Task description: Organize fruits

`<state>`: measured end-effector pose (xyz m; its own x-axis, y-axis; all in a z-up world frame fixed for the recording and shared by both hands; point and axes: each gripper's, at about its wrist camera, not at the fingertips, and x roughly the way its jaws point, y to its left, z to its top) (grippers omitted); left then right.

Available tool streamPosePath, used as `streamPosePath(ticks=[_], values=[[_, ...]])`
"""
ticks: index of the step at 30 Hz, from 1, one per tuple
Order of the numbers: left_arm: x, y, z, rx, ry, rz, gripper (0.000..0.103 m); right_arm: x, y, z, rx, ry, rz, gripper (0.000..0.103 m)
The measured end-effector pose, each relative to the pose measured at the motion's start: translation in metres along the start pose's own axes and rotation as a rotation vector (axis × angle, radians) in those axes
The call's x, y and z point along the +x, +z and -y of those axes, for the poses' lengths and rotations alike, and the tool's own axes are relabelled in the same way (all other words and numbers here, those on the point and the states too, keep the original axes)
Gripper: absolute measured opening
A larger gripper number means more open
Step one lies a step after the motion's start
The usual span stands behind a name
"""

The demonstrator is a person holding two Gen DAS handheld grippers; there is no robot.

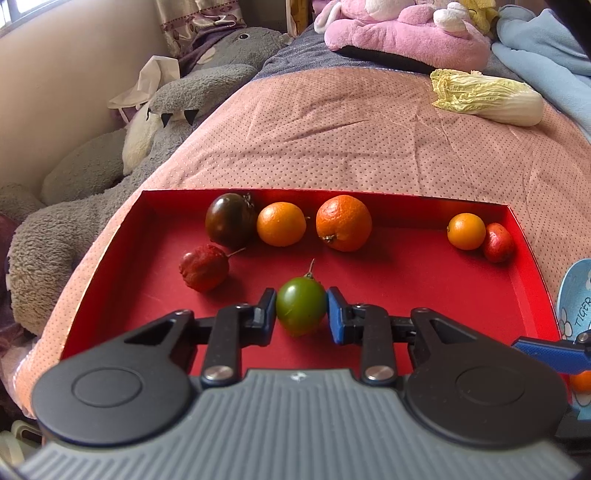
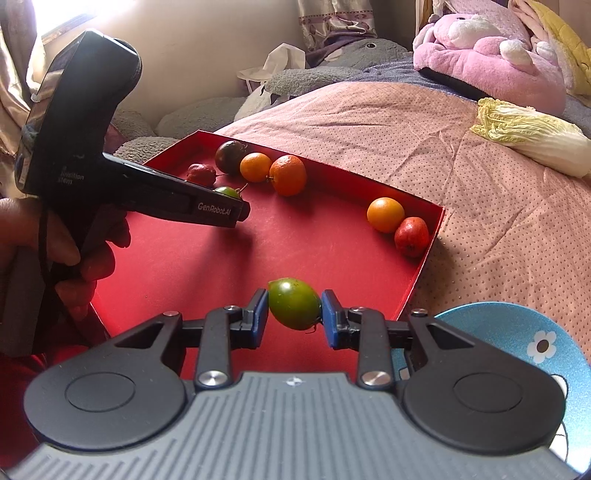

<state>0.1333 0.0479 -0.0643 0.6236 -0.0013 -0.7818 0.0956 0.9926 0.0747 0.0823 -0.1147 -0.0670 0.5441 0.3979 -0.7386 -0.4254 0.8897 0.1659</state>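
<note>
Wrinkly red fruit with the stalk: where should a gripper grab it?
Probably pinch the wrinkly red fruit across its round body, coming from above. Its thin stalk sticks out sideways and looks flimsy, and the dark tomato crowds its far side.

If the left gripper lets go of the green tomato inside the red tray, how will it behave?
The green tomato looks round and smooth, so it may roll across the flat floor of the red tray. The left gripper touches only its sides; a hard squeeze could bruise it.

A home bedroom: a quilted pink bedspread [image 1: 332, 140], plush toys [image 1: 406, 33] and a curtain [image 2: 336, 22]
</note>
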Motion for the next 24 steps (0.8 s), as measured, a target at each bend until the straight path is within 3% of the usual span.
streamPosePath(ticks=[24], values=[[-0.010, -0.002, 0.009, 0.016, 0.003, 0.039, 0.032, -0.008, 0.002, -0.003, 0.017, 0.022, 0.009, 0.036]])
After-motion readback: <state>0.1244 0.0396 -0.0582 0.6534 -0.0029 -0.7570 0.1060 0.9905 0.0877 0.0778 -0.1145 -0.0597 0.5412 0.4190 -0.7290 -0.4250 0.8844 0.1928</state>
